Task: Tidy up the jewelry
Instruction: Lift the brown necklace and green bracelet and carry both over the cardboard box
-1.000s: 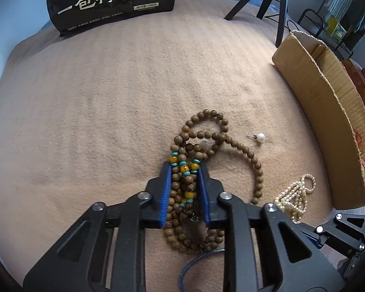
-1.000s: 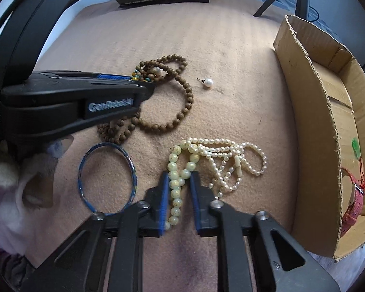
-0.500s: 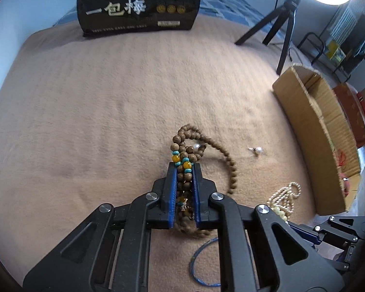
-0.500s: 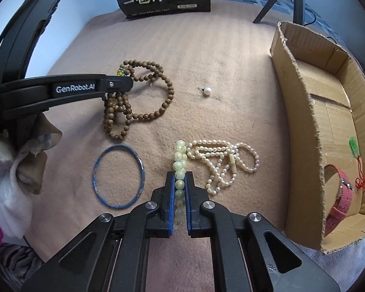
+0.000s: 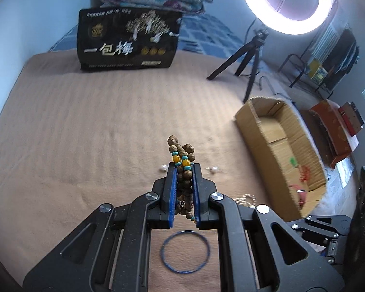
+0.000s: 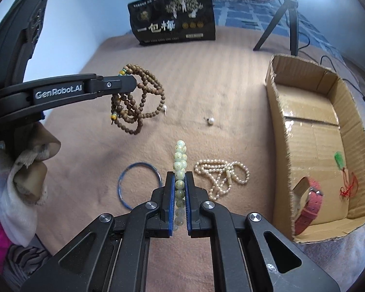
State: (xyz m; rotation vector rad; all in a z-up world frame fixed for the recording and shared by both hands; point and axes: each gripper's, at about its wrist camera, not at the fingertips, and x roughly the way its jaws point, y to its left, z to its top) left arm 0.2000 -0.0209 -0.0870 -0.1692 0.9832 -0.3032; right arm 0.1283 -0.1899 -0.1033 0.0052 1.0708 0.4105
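My left gripper [image 5: 184, 168] is shut on a brown wooden bead necklace [image 5: 181, 153] with yellow and teal beads. In the right wrist view the same necklace [image 6: 138, 102] dangles in loops from that gripper [image 6: 131, 84], clear of the tan blanket. A pale green bead bracelet [image 6: 180, 163] is pinched upright in my right gripper [image 6: 178, 176], which is shut on it. A white pearl necklace [image 6: 221, 177] lies heaped just right of those fingers. The blue bangle [image 6: 138, 185] lies flat to their left. An open cardboard box [image 6: 279, 131] stands at the right.
Two pearl earrings [image 6: 211, 121] [image 6: 165, 108] lie on the blanket. The box holds a red watch strap [image 6: 309, 206] and a green pendant on red cord [image 6: 339, 160]. A black printed bag [image 6: 174, 28] and a tripod [image 6: 287, 17] stand at the far edge.
Both grippers have risen. The wooden bead necklace has come off the blanket and now hangs in the air; the green bracelet has been lifted away from the pearl necklace.
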